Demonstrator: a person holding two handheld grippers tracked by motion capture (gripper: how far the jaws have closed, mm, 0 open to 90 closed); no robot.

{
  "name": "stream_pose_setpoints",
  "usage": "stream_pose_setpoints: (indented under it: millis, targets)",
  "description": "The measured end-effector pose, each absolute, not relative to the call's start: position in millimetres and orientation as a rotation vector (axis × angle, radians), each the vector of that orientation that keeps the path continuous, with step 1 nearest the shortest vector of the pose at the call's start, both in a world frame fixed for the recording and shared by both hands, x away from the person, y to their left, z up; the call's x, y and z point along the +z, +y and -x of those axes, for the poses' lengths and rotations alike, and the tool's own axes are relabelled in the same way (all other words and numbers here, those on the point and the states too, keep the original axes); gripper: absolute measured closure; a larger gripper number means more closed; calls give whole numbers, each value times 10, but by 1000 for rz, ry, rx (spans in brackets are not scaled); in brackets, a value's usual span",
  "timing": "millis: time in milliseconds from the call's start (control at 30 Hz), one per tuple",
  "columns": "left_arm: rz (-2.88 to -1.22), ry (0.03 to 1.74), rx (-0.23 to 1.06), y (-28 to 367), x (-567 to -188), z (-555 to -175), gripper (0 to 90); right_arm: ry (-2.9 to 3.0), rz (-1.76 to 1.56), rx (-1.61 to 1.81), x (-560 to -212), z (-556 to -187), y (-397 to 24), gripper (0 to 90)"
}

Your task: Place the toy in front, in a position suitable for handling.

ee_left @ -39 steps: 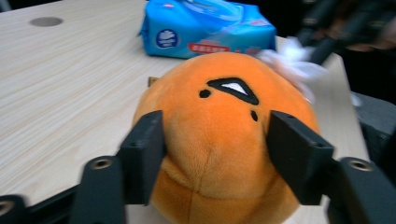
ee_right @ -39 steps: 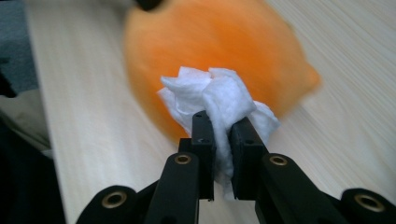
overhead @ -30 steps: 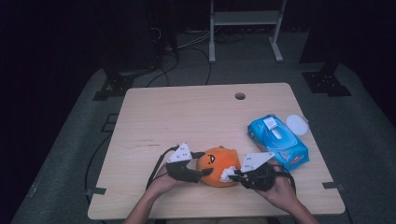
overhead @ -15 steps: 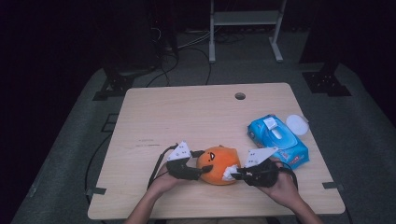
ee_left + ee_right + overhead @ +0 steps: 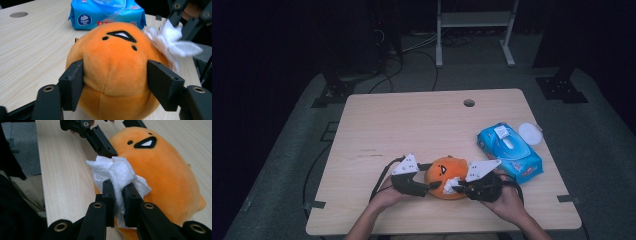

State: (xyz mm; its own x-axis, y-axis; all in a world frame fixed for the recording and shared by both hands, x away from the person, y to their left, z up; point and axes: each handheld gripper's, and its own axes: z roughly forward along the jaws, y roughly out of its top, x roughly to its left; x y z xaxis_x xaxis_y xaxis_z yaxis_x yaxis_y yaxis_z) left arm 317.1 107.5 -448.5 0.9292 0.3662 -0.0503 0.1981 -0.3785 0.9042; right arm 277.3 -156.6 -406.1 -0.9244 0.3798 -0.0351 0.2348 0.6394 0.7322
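The right gripper [image 5: 460, 188] shifted its tissue [image 5: 451, 184] along the plush [image 5: 443, 172], wipes pack [image 5: 512, 152] beside.

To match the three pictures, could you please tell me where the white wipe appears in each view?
High view: wipe low centre, right of the plush.
Left gripper view: wipe upper right, beside the plush.
Right gripper view: wipe centre, pinched by the right gripper.
Shared landmark: the plush's black mouth.

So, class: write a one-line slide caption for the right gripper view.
Right gripper clamps a white wipe against an orange plush toy that the left gripper holds.
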Motion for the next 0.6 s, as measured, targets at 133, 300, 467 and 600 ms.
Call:
stream_pose_setpoints:
  millis: [133, 300, 467, 600]
  targets:
    - [-1961, 456, 197, 1117, -4503, -3192, 249, 2629, -573, 1121, -4066, -2833, -1725, 810]
    - [-1958, 452, 168, 1066, -4530, -3189, 222, 2613, -671, 1103, -4124, -2874, -1922, 810]
    - [-1971, 344, 198, 955, -4458, -3089, 305, 2630, -550, 1224, -4034, -2765, -1659, 809]
    - [-1961, 360, 195, 1000, -4480, -3113, 287, 2589, -561, 1224, -4034, -2781, -1672, 809]
